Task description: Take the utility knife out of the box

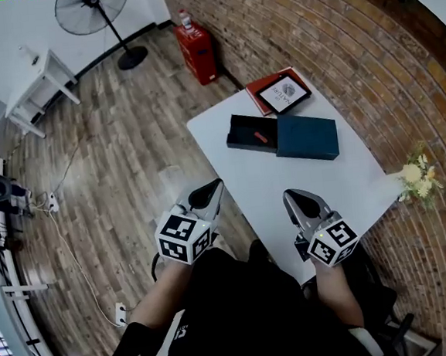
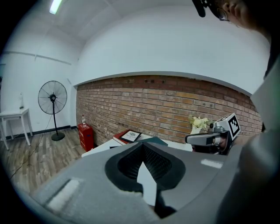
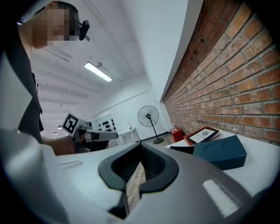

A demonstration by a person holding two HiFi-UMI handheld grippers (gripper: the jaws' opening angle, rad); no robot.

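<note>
- My left gripper (image 1: 213, 191) is fully closed, the two jaws pressed together with nothing between them; my left gripper view shows this clearly.
- My right gripper (image 1: 290, 199) is also closed and empty, its jaws meeting in one line in my right gripper view.
- Both grippers are low in the head view, at the near edge of the white table (image 1: 286, 187), the left one over the table's left edge and the right one over the table top.
- The box (image 1: 239, 126) lies open near the far end of the table, above the middle of the head view, well apart from both grippers.
- Its dark teal lid (image 1: 307, 136) lies just to the right of it, touching or almost touching.
- Inside the box I see a small red thing, which I take for the utility knife (image 1: 260, 137); it is too small to tell more.
- A red book with a framed card (image 1: 281, 93) lies behind the box.
- I judge the step is the approach: the knife is not yet touched.
- Next I think one gripper must go to the box, open its jaws, come down over the knife and close on it.
- The other gripper could hold the box steady, because it may lift together with the knife.
</note>
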